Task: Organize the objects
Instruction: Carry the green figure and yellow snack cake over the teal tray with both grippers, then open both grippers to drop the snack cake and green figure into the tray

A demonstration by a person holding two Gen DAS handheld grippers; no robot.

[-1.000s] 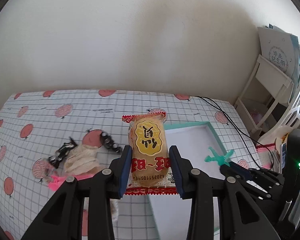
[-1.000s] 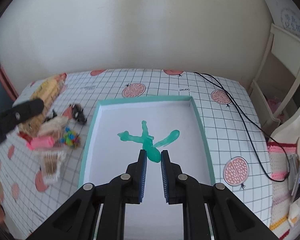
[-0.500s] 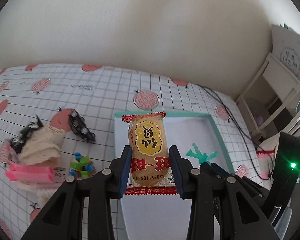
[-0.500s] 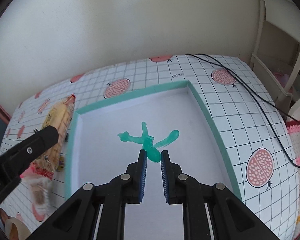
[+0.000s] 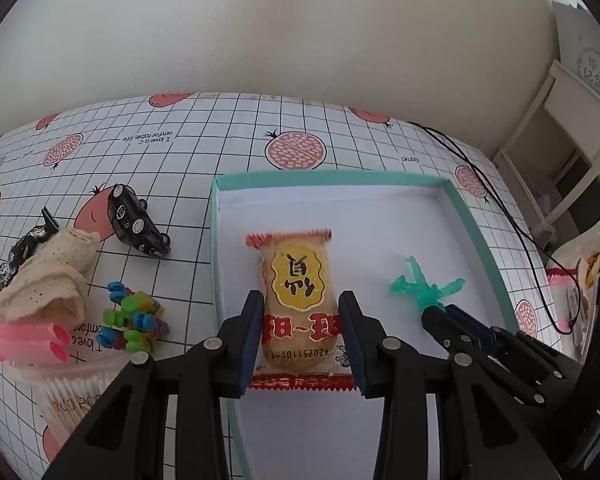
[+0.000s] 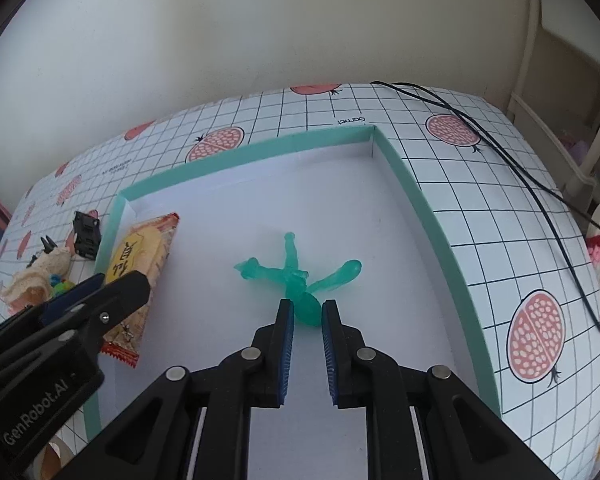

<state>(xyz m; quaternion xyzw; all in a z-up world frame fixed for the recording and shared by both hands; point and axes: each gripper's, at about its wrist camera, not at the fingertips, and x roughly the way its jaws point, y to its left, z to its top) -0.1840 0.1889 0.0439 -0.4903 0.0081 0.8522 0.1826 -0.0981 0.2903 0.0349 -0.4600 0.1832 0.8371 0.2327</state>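
- left gripper [image 5: 301,334] comes down and across with the snack packet [image 5: 296,296]: a second ago the packet hung over the checked tablecloth [image 5: 220,140] by the box's near-left corner, now it sits over the white floor of the teal box [image 5: 476,232], close to the left wall.
- right gripper [image 6: 304,322] drops too; the green toy figure [image 6: 296,276] it carries now looks close over the box floor; contact unclear.
- In the right wrist view, left gripper and packet shift from outside the box's left wall to inside it.
- In the left wrist view, toy car [image 5: 138,226], cloth [image 5: 48,280] and colourful beads [image 5: 134,322] slide from ahead to left of the fingers; a cotton-swab tub [image 5: 72,392] enters lower left.
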